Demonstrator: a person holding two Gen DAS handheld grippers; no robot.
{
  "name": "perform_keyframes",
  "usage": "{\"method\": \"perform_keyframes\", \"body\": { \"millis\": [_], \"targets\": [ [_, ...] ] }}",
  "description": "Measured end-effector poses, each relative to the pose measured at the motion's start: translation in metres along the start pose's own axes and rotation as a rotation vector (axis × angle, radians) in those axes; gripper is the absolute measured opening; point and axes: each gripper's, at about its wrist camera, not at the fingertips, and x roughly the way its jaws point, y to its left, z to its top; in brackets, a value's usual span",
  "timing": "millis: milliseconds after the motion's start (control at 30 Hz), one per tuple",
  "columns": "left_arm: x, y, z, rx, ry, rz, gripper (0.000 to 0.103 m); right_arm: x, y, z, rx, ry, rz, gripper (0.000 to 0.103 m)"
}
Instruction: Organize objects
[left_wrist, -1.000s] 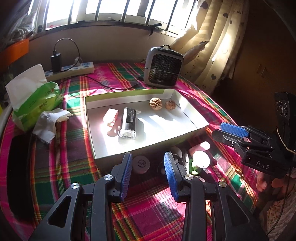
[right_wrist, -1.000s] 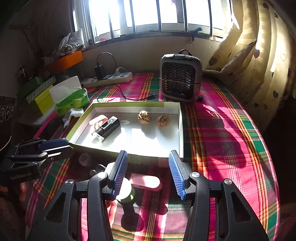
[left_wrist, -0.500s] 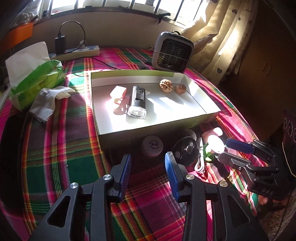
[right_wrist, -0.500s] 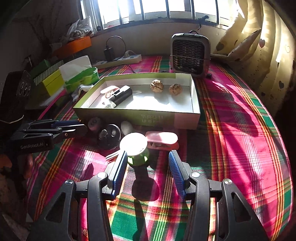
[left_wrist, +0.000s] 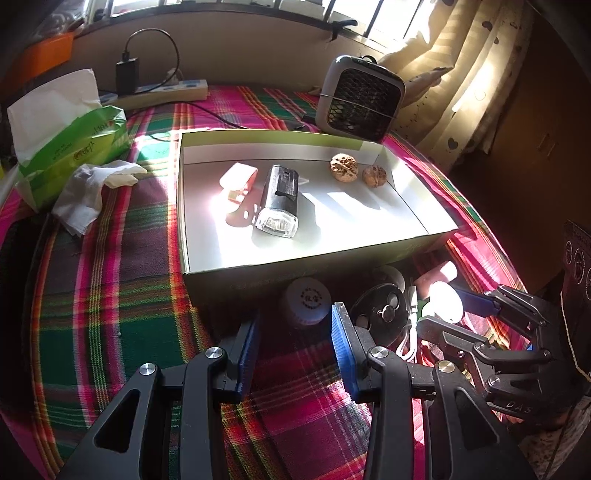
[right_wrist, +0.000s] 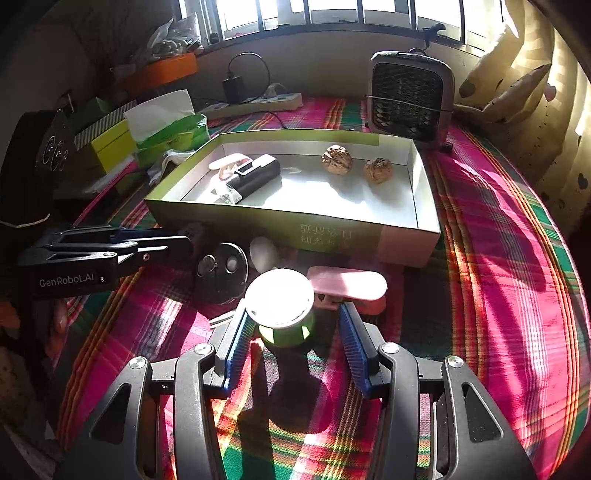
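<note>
Two tools are seen over a worktop (right_wrist: 498, 236) covered in plaid cloth. The right tool (right_wrist: 295, 334) is open, its blue pads on either side of a green cup (right_wrist: 282, 312) with a bright white top; contact with the pads cannot be told. A pink clip (right_wrist: 347, 286) lies just behind the cup, and a black disc (right_wrist: 221, 271) lies to its left. The left tool (left_wrist: 293, 345) is open and holds nothing; it sits in front of a white cap (left_wrist: 308, 301) that bears printed characters too small to read.

"GenRobot.AI" is printed on the side of the left tool as seen from the right wrist, and "DAS" on the right tool as seen from the left wrist.

Behind these things stands a box (right_wrist: 332, 236), its near wall printed with faint characters that cannot be read. In it lie a torch (left_wrist: 279, 201), a second pink clip (left_wrist: 238, 181) and two walnuts (left_wrist: 343, 167). A green tissue pack (left_wrist: 74, 147) with illegible print lies left of the box, and a small heater (left_wrist: 360, 98) stands behind it.
</note>
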Motion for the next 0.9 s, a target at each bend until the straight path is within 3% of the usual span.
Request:
{"method": "perform_keyframes", "body": {
  "millis": [333,500,733,900],
  "targets": [
    [0.0052,-0.004,0.0054,-0.028,-0.007,0.038,0.036,0.0015,-0.0043,0.0034,0.025,-0.01,0.046,0.048],
    [0.007,-0.0056,0.008,-0.042,-0.007,0.057,0.036,-0.0001,-0.0031,0.0033,0.023,-0.022,0.064,0.037],
    [0.0088,-0.0081,0.0098,-0.05,-0.01,0.084,0.035,-0.0007,-0.0029,0.0021,0.028,-0.025,0.075,0.035],
    [0.0085,-0.0067,0.0087,-0.051,-0.015,0.106,0.027,-0.0008,-0.0013,0.0016,0.023,-0.023,0.077,0.035]
  ]
}}
